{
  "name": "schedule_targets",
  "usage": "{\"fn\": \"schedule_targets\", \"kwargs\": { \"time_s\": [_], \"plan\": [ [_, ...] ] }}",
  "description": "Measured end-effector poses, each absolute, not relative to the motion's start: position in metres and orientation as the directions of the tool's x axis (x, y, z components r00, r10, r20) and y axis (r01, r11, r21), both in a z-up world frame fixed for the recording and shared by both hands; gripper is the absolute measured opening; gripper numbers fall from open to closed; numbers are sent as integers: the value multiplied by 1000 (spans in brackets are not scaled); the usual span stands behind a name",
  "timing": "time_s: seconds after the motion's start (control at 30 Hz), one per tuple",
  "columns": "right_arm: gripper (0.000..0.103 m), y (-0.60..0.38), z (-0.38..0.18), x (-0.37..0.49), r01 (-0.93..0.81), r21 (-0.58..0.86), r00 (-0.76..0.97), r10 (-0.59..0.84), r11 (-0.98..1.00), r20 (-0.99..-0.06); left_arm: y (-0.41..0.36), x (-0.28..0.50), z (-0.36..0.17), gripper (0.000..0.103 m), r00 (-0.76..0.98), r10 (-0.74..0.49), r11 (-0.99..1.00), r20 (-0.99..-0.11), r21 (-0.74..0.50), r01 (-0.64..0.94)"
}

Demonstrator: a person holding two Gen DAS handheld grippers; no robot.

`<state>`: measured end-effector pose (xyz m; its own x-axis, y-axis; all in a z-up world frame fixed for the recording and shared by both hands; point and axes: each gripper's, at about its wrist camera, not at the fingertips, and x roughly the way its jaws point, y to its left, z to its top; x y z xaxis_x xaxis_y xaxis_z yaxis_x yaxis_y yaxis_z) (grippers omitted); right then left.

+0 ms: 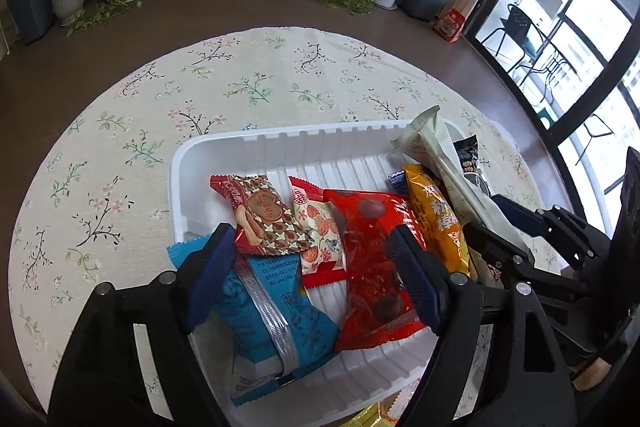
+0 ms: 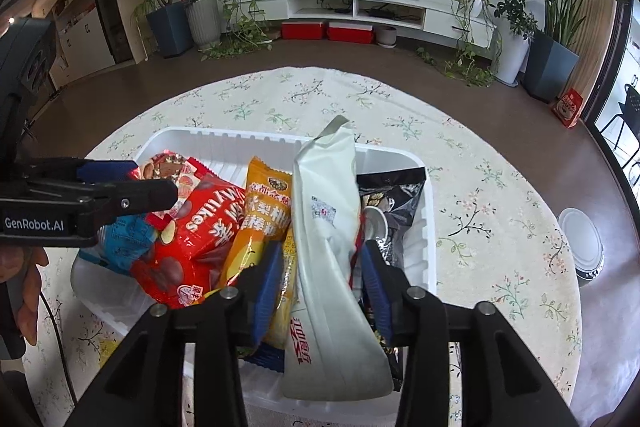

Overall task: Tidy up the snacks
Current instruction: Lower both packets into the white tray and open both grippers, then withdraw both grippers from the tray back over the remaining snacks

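Observation:
A white ribbed tray on the table holds several snack packets. My left gripper is open above its near left part, over a blue packet and a red packet, its pads clear of both. A brown biscuit packet, a strawberry packet and a yellow packet lie beyond. My right gripper is open around a tall white packet that leans in the tray's right side. A black packet lies beside it.
The round table has a floral cloth. A white round lidded container stands near the table's right edge. A gold packet peeks in below the tray. A person's hand holds the left gripper's handle.

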<state>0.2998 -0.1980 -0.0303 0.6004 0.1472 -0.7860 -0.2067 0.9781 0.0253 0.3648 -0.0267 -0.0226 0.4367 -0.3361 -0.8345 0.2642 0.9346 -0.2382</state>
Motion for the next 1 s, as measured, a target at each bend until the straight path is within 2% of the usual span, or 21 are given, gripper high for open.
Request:
{"fn": "schedule_targets", "kwargs": {
  "time_s": [0.1, 0.23, 0.3, 0.47, 0.67, 1.0],
  "plan": [
    [58, -205, -22, 297, -182, 48, 617, 152, 982, -772, -24, 358, -17, 84, 450, -351, 930, -821, -250, 270],
    [60, -216, -10, 292, -150, 78, 645, 158, 986, -748, -24, 347, -6, 90, 471, -367, 924, -802, -257, 282],
    [60, -222, -5, 289, -128, 90, 660, 152, 988, -735, -26, 343, 2, 97, 491, -374, 922, -787, -257, 290],
    [68, -238, 0, 282, -85, 143, 661, 163, 986, -732, -25, 325, 19, 103, 532, -381, 921, -756, -258, 293],
    [76, -255, 6, 260, -64, 186, 683, 178, 981, -708, -23, 286, 29, 103, 597, -355, 929, -719, -204, 307],
    [80, -257, 9, 204, -107, 198, 694, 216, 974, -687, -15, 199, 16, 103, 638, -307, 947, -706, -164, 275]
  ]
}}
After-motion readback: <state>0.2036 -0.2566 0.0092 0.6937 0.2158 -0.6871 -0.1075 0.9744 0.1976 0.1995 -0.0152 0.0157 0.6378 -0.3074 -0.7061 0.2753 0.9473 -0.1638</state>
